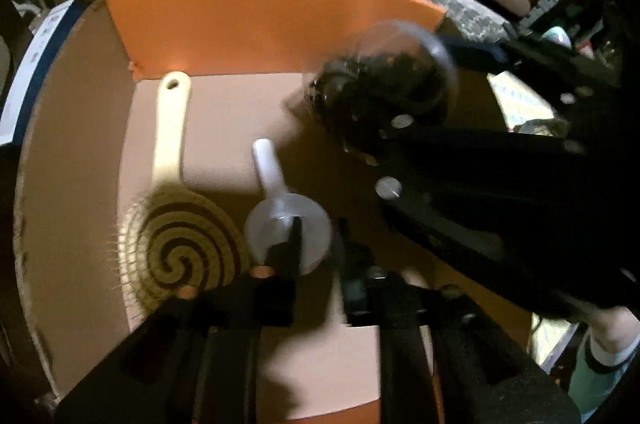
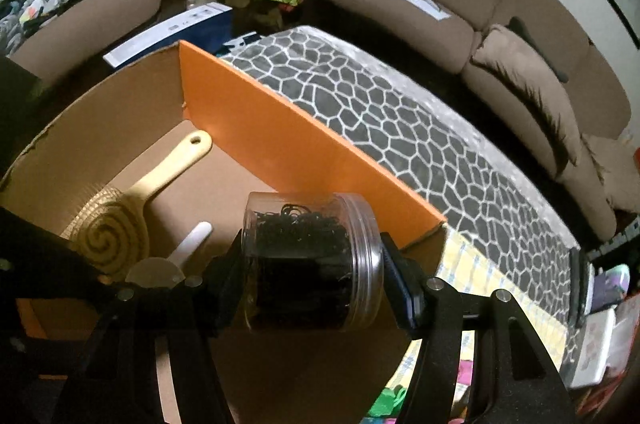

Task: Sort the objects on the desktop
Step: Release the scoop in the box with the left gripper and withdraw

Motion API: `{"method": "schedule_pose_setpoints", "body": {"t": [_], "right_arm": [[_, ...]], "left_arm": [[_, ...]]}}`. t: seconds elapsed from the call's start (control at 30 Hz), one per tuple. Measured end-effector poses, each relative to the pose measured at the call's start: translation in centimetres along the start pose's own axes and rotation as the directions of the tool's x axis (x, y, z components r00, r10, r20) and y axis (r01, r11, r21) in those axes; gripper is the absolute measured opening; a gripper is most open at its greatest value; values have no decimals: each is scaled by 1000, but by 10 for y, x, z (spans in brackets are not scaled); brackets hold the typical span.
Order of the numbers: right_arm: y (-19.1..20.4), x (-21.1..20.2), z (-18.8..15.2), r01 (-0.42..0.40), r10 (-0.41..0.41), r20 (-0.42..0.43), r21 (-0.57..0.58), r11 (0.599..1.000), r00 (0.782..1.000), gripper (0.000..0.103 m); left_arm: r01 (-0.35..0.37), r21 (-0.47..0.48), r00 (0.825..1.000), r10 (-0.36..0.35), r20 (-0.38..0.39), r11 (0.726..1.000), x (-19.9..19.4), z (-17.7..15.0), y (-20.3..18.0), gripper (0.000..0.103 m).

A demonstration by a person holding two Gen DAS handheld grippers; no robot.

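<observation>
My right gripper (image 2: 316,264) is shut on a clear plastic jar of black hair ties (image 2: 312,260), holding it on its side above the open cardboard box (image 2: 100,119). The jar also shows in the left wrist view (image 1: 384,83), blurred, with the right gripper's arm behind it. A cream round hairbrush (image 1: 176,224) lies on the box floor at the left; it also shows in the right wrist view (image 2: 116,228). A white plastic scoop (image 1: 280,199) lies beside the brush. My left gripper (image 1: 320,256) is over the scoop's bowl, with one finger (image 1: 294,244) in front of it and a gap between the fingers.
The box has an orange far wall (image 1: 272,23) and brown side flaps. Behind it lies a grey pebble-pattern mat (image 2: 420,127). A brown sofa (image 2: 480,15) and cluttered shelves stand further back. Colourful items lie at the lower right (image 2: 592,344).
</observation>
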State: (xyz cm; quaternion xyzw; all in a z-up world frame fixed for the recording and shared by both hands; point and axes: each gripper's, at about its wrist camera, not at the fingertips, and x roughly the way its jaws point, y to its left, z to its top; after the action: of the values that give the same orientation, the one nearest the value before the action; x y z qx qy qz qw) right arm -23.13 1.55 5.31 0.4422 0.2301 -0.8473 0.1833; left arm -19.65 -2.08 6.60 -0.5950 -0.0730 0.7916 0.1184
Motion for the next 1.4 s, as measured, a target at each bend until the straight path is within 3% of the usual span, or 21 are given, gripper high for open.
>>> {"method": "schedule_pose_setpoints", "body": {"t": [0.03,0.3,0.5,0.6,0.77,0.93,1.03,1.1,1.13,1.2,1.3,1.4], "right_arm": [[0,1,1,-3,3,-4,2,1000,1000,63],[15,6,5,52,-53,-15,-77,996,998,63],[45,11,8,187,-191,7,-233,954,982,63],[69,19,4,295,-299,43,-347,890,953,63],[102,40,-4,448,-463,101,-496,744,881,64],[118,61,-18,537,-568,155,-590,603,808,64],[121,70,-22,554,-600,167,-626,549,783,63],[122,72,-24,543,-599,159,-642,541,785,72],[122,70,-24,538,-593,159,-645,543,789,83],[120,62,-23,510,-561,149,-645,569,814,87],[113,42,-17,424,-486,74,-613,667,871,87],[96,21,-13,360,-419,20,-549,754,908,87]], "left_arm": [[1,2,1000,-2,16,1000,-8,-3,2,30],[46,-10,990,-44,134,999,-74,-29,24,35],[110,-63,972,-94,215,992,-115,-43,47,39],[115,-73,967,-95,235,991,-125,-46,59,39],[119,-81,965,-96,244,990,-132,-56,70,39],[132,-89,963,-107,246,987,-131,-61,76,39],[135,-102,965,-107,240,986,-128,-62,78,39],[135,-103,965,-108,238,985,-127,-63,78,39],[137,-103,965,-110,236,985,-127,-64,77,39],[140,-102,966,-113,233,985,-126,-63,76,39],[146,-104,965,-118,234,984,-125,-64,73,42],[151,-98,965,-125,232,984,-124,-60,66,45]]}}
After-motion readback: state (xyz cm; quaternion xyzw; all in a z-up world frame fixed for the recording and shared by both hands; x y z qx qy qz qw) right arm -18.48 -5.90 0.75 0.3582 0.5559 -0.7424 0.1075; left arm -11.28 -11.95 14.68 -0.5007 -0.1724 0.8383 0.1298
